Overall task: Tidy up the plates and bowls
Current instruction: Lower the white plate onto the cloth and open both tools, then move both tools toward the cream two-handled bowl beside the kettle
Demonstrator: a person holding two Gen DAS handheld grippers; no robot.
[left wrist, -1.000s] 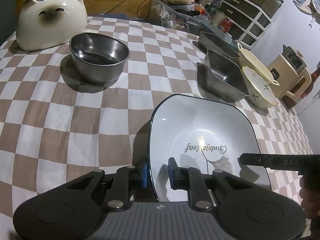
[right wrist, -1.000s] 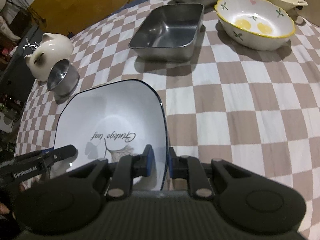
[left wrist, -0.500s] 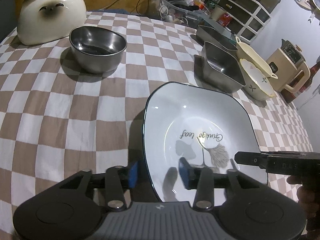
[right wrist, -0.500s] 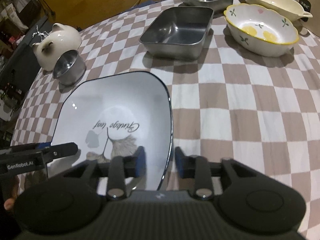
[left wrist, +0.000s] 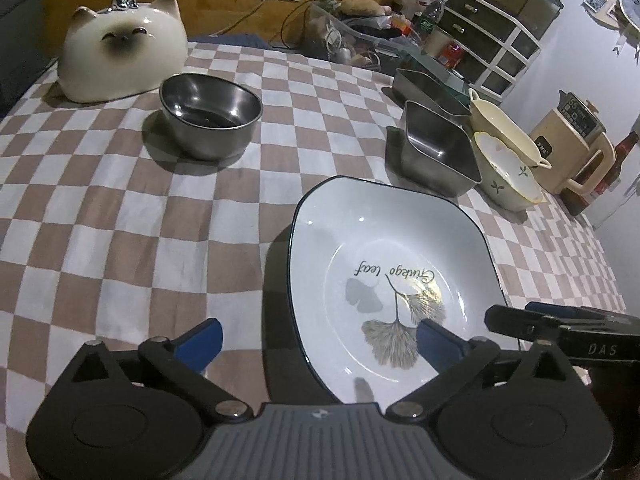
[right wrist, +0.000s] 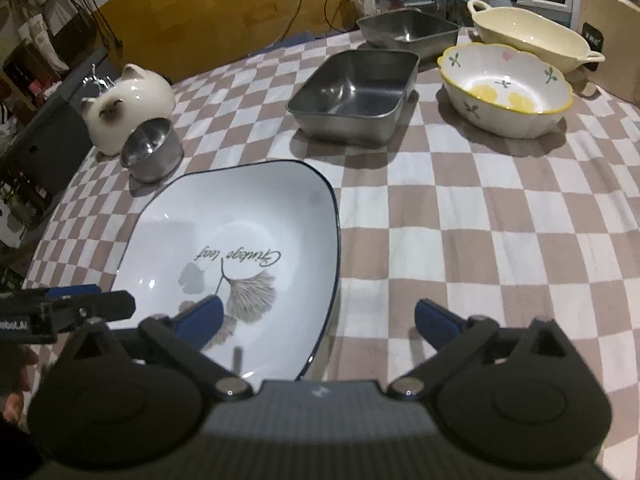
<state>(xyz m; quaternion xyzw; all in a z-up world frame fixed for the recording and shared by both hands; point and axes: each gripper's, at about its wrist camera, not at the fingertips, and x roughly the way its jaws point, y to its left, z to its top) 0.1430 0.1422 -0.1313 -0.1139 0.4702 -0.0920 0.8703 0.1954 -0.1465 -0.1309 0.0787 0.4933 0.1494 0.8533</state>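
A white square plate [left wrist: 392, 256] with a dark rim and a leaf print lies flat on the checked tablecloth [left wrist: 120, 216]. My left gripper [left wrist: 320, 340] straddles its near left rim, jaws opening wide, blue pads clear of the rim. My right gripper [right wrist: 320, 318] straddles the plate's [right wrist: 240, 232] near right rim the same way, jaws opening and touching nothing. Each gripper's finger shows at the edge of the other's view. A round steel bowl [left wrist: 210, 114] stands far left. Two steel trays [right wrist: 356, 96] [right wrist: 408, 30], a floral bowl [right wrist: 508, 88] and a cream oval dish [right wrist: 528, 36] stand far right.
A white cat-shaped ceramic [left wrist: 120, 60] sits at the back left behind the steel bowl. A beige kettle [left wrist: 576, 148] and white drawers [left wrist: 500, 36] stand off the table's right side. Clutter and cables [left wrist: 352, 36] line the back edge.
Both grippers went from shut on the plate's near rim to wide open, letting it go. Both have drawn back slightly, and the plate now lies flat on the cloth.
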